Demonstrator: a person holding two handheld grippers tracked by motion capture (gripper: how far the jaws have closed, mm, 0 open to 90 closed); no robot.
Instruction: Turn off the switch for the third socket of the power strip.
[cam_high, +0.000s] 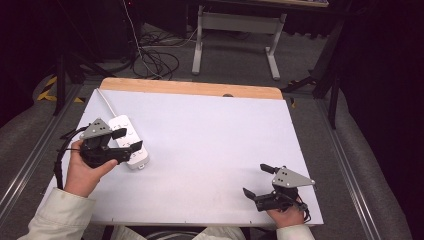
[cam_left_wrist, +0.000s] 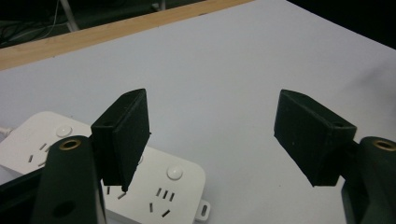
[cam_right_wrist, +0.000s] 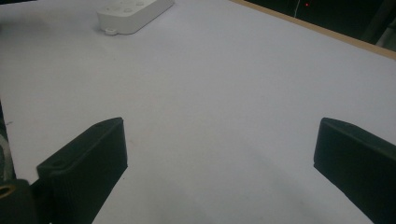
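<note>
Over the power strip (cam_high: 129, 141) my left gripper (cam_high: 131, 139) hangs open, empty; right gripper (cam_high: 254, 181) idles open; next, I'd re-grip the strip squarely.

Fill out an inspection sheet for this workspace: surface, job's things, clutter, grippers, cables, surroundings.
Surface: white table top with a wooden far edge, bare in the middle.
Job's things: white power strip lying flat at the left, sockets and buttons up.
Clutter: nothing seen.
Grippers: left gripper above the power strip, jaws open, nothing between them; right gripper at the near right corner, jaws open and empty.
Cables: the strip's white cord runs to the far left edge; black cable loops on the floor.
Surroundings: grey carpet, a metal desk frame beyond, dark room.
</note>
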